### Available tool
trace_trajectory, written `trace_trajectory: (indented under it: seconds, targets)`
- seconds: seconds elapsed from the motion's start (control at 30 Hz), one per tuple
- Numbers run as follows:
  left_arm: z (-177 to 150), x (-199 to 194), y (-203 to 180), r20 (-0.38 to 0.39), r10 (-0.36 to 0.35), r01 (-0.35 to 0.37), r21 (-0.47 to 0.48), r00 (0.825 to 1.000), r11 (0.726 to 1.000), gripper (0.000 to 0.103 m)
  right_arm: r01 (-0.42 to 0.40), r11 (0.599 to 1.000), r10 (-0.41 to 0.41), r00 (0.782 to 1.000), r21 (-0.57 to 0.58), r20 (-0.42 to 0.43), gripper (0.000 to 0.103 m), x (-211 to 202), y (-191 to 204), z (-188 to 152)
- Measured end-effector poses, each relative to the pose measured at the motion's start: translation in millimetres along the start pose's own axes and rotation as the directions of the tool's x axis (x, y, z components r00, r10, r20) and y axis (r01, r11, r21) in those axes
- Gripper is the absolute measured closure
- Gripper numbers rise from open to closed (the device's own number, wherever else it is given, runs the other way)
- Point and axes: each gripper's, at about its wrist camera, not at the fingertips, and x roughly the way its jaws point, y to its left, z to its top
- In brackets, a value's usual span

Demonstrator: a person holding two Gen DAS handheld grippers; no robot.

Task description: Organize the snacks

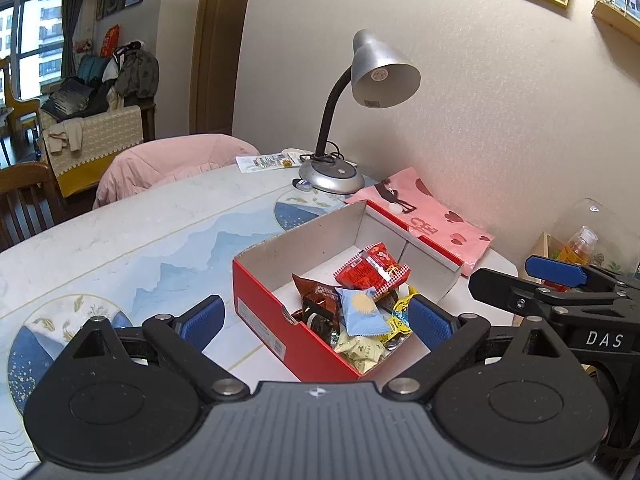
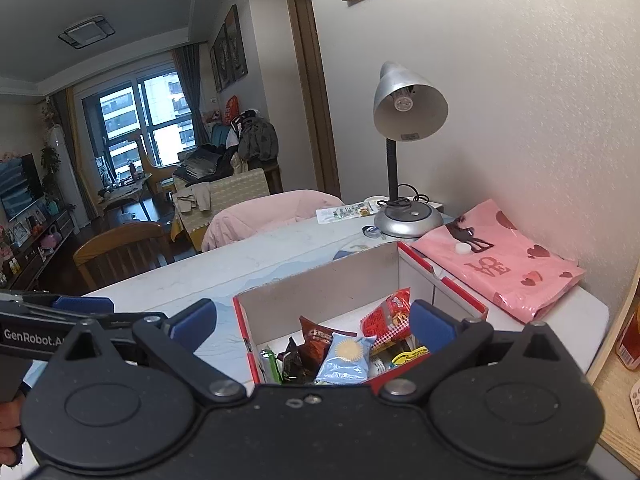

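A red cardboard box with a white inside stands open on the table; it also shows in the right wrist view. Several snack packets lie in it: a red packet, a light blue packet with a yellow sun, a brown packet and a pale yellow one. My left gripper is open and empty, held above the box's near end. My right gripper is open and empty, also above the box's near side; it shows at the right of the left wrist view.
A silver desk lamp stands at the back by the wall, with a pink bag beside the box. A pink-covered chair and a wooden chair stand at the table's far side. A glass jar sits at the right.
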Motion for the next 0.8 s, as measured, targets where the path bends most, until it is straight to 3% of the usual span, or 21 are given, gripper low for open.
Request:
trace_trajectory:
  seconds: [0.8]
  targets:
    - [-10, -10, -4, -0.017, -0.017, 0.018, 0.035, 1.0, 0.999, 0.004, 0.028, 1.0, -0.028, 0.999, 0.014, -0.015, 0.0, -13, 4, -10]
